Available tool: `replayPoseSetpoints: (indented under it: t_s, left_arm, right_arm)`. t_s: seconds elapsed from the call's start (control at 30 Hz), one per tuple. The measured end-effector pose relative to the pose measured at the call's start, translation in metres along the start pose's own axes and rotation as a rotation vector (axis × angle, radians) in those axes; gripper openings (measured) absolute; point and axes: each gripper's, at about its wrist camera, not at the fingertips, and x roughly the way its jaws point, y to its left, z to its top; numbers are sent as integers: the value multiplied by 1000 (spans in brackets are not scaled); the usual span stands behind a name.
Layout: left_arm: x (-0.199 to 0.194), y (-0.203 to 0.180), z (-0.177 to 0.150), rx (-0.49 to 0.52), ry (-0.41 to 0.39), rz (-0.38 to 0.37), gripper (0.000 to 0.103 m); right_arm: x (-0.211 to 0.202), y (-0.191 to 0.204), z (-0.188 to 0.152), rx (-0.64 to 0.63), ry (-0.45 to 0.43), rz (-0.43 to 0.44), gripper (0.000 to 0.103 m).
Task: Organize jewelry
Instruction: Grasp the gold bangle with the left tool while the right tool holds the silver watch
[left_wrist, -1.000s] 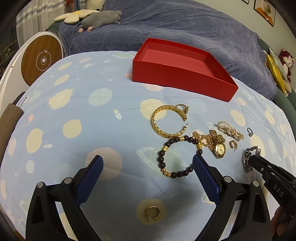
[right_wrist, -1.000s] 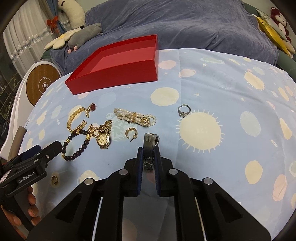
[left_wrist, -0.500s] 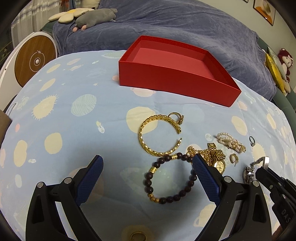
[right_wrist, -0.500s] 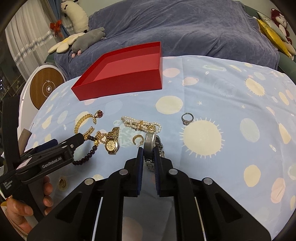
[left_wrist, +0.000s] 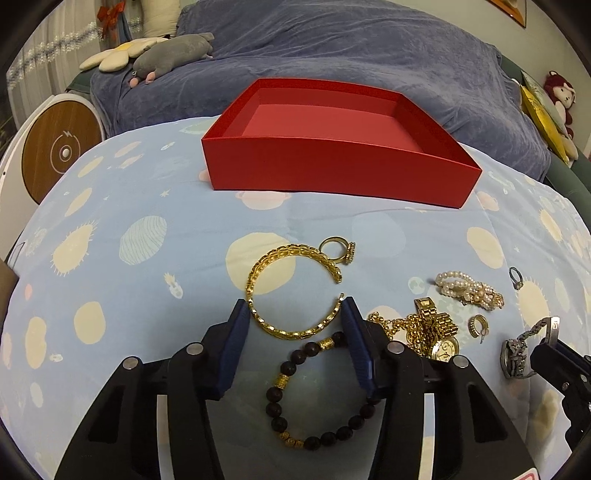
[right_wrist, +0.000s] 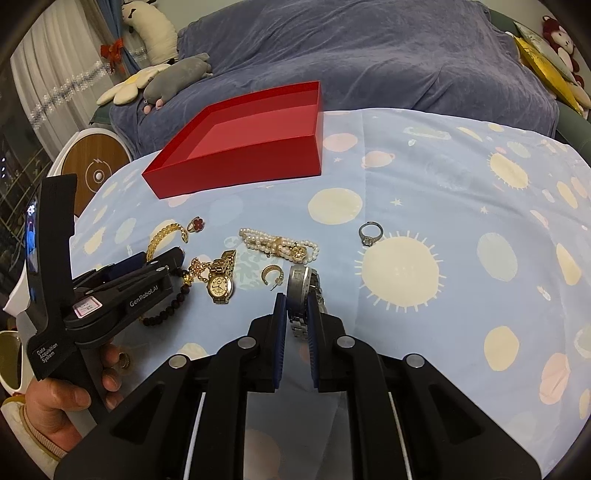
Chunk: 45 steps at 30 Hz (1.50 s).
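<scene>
Nearest my right-hand camera, the right gripper (right_wrist: 295, 306) is clenched on the silver watch (right_wrist: 304, 286), its blue pads pressing the band from both sides; the watch sits low over the patterned blue cloth (right_wrist: 443, 184), and I cannot tell from this angle whether it has cleared the fabric. On the other side, the left gripper (left_wrist: 293, 314) has just been closing; its jaws stand about half apart and straddle the gold cuff bangle (left_wrist: 293, 291), the pads just beside its outer edges, with contact not confirmed. The dark bead bracelet (left_wrist: 317, 391) lies lower between the same fingers. I judge this a grasp in progress, not a completed one. Slightly farther out, the remaining pieces lie loose on the cloth: a gold watch (right_wrist: 219, 284), a gold hoop earring (right_wrist: 272, 275), a pearl bracelet (right_wrist: 279, 245), a ring with a red flower (right_wrist: 195, 224) touching the bangle's far end, and a silver ring (right_wrist: 370, 233) well apart to the right. One small gold ring (right_wrist: 123, 360) lies near the person's hand (right_wrist: 55, 410). At the far edge of the cloth, the red box (left_wrist: 332, 147) stands open, and its visible floor shows nothing inside. By my assessment the task is at an early stage: no item is stowed, one is gripped, one is being taken, and the rest are to follow.
</scene>
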Motion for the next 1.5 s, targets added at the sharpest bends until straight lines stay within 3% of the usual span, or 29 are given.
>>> replayPoseSetpoints:
  t_s: [0.3,0.4,0.43,0.47,0.53,0.63,0.7,0.73,0.8,0.87,0.93,1.2,1.33,1.5]
  left_arm:
    - [-27,6,7,-15,-34,-50,47]
    - [-45,10,17,-26,-57,-80,41]
    - [-50,11,21,-28,-62,-102,17]
    - [-54,12,26,-25,-54,-130,0]
    - [-61,13,35,-29,-50,-168,0]
    - [-64,17,41,-10,-64,-133,0]
    - [-58,23,38,-28,-32,-134,4]
    - [-54,25,36,-32,-13,-147,12]
    - [-50,25,30,-24,3,-132,28]
    - [-48,22,25,-19,-8,-103,64]
    - [-44,18,21,-18,-18,-82,71]
    - [0,-1,14,18,50,-31,70]
    - [7,-5,12,31,42,-19,55]
    - [5,-7,9,30,33,-17,55]
  right_arm:
    - [-18,4,9,-20,-50,18,10]
    - [-30,9,19,-32,-65,35,10]
    - [-34,9,24,-32,-71,46,10]
    - [-38,10,30,-32,-80,54,10]
    - [-46,11,42,-38,-100,65,10]
    - [-51,10,53,-42,-143,37,10]
    - [-49,6,52,-28,-148,29,10]
    - [-47,4,50,-23,-142,28,10]
    - [-40,2,45,-18,-116,27,10]
    - [-35,0,41,-13,-96,31,10]
    - [-33,-1,39,-11,-86,36,10]
    - [-23,3,32,-35,-61,27,10]
    - [-21,4,33,-38,-56,33,10]
    - [-22,6,32,-44,-51,41,10]
